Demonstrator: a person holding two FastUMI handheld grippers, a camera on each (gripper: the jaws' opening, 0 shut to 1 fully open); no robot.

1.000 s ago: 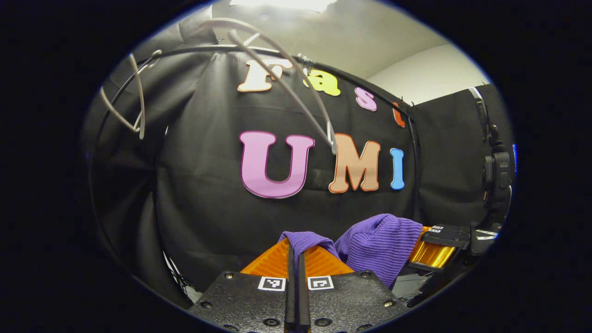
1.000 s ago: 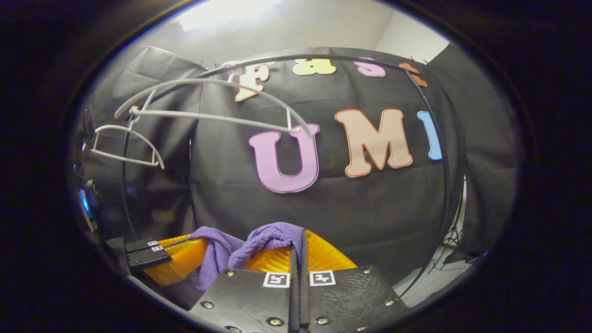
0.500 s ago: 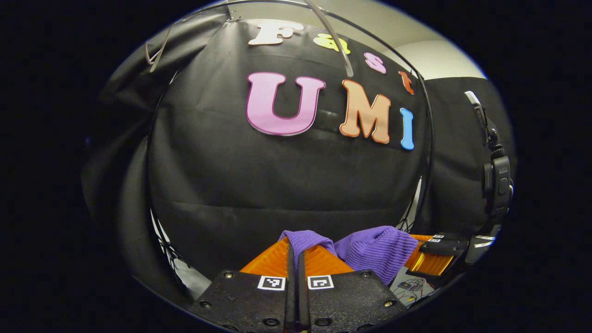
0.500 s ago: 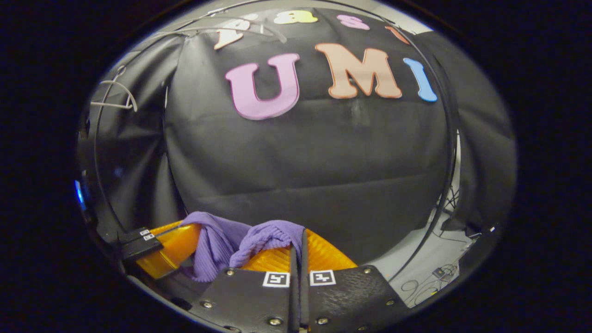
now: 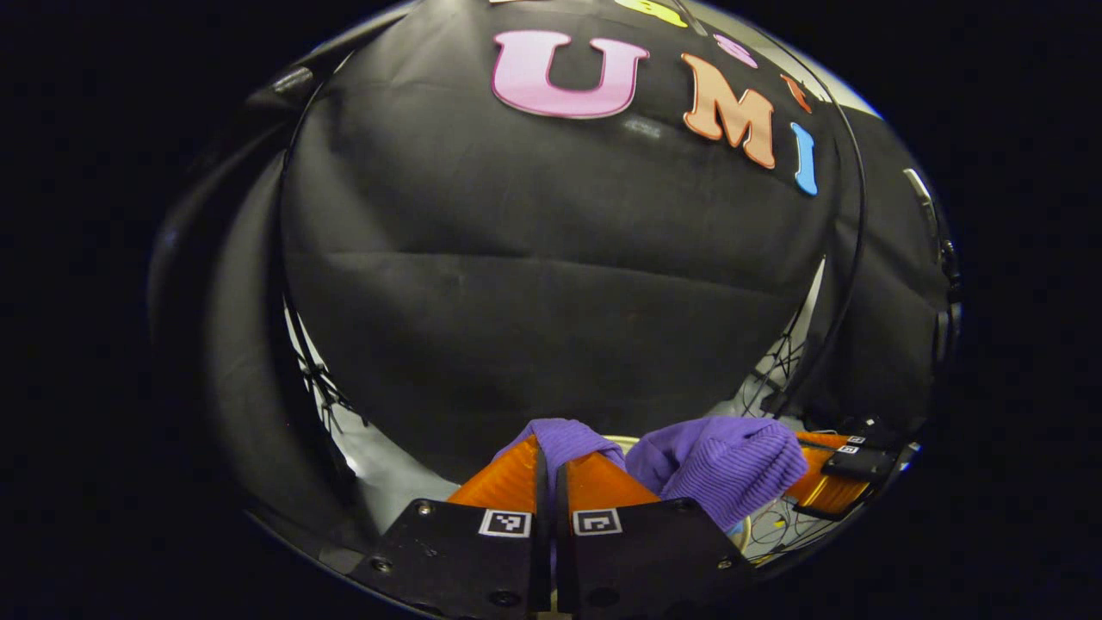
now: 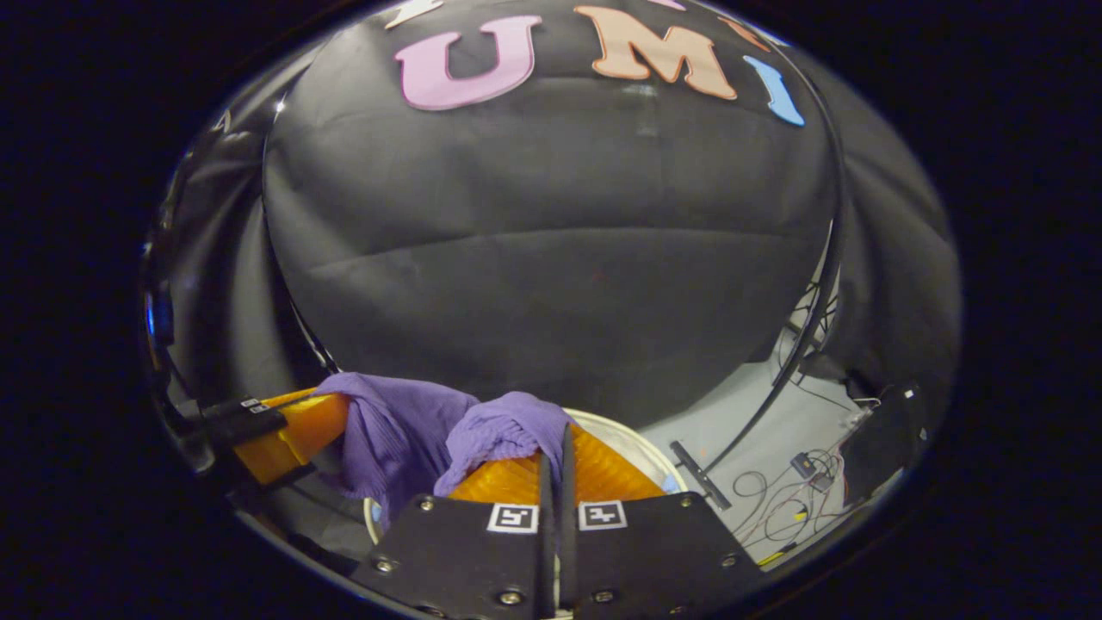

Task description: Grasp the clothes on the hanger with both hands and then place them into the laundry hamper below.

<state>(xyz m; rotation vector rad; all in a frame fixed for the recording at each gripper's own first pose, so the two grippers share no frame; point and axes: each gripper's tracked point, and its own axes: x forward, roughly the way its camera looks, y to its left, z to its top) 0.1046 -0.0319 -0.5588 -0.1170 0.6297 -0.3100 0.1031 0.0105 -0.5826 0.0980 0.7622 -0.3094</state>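
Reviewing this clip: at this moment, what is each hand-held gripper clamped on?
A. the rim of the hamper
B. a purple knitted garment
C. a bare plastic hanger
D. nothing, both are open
B: the left hand-held gripper and the right hand-held gripper each have both fingers pressed shut on a fold of the purple knitted garment, above the pale hamper rim.

From the right gripper view I see my right gripper [image 6: 555, 469] at the bottom, its two fingers drawn together with a fold of the purple garment [image 6: 405, 435] pinched between them. The ribbed cloth bunches up over the fingers and drapes to the left, where the left gripper [image 6: 284, 426] also has hold of it. Just behind my fingers the pale round rim of the laundry hamper [image 6: 637, 439] curves past. Loose cables [image 6: 796, 499] lie on the light floor [image 6: 740, 430] at right.
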